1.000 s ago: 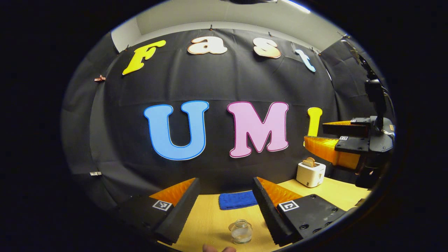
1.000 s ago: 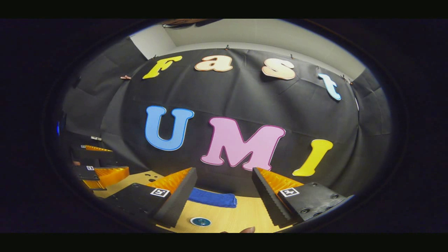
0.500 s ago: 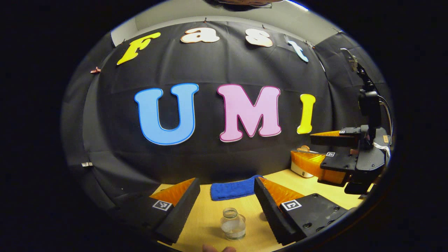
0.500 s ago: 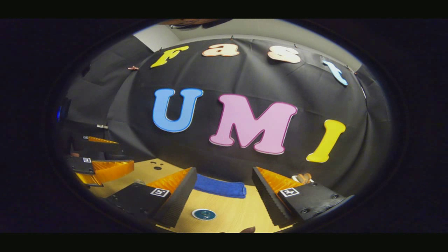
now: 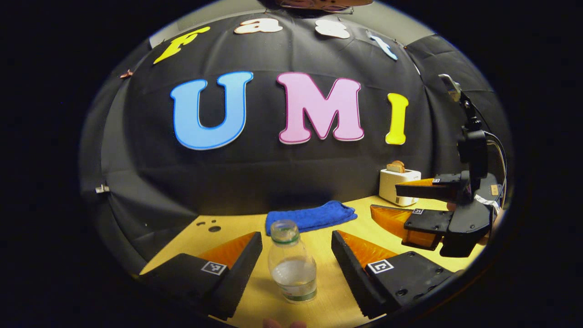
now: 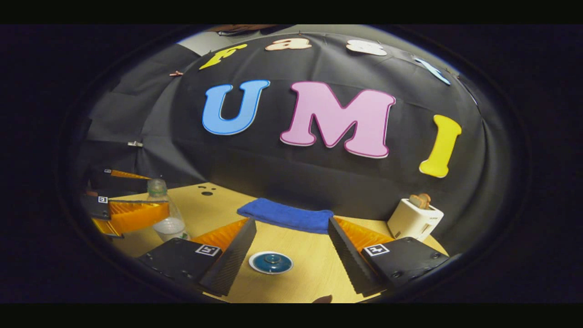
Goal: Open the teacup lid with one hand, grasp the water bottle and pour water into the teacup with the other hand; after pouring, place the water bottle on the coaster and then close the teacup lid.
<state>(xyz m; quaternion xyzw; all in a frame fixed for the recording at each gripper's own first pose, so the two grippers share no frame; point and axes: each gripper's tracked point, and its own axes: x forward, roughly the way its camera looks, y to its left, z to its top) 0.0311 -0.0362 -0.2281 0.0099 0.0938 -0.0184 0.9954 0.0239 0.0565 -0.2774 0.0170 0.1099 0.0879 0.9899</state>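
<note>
A clear uncapped water bottle (image 5: 292, 269), part full, stands upright on the wooden table (image 5: 328, 300). My left gripper (image 5: 296, 234) is open, one finger on each side of the bottle with gaps both sides. In the right gripper view the same bottle (image 6: 169, 224) stands at the left, partly behind the left gripper's orange finger (image 6: 136, 214). A round blue teacup lid (image 6: 271, 263) with a white rim and a knob lies low between the fingers of my open right gripper (image 6: 291, 221). In the left gripper view the right gripper (image 5: 385, 198) hangs open at the right, above the table.
A folded blue towel (image 5: 310, 216) lies at the back of the table against the black cloth wall. A white toaster (image 5: 395, 184) with bread in it stands at the back right. Small dark holes (image 5: 210, 226) mark the table's back left.
Both grippers have come down and forward toward the table. The bottle now stands larger and deeper between the left fingers. The blue lid has grown between the right fingers.
</note>
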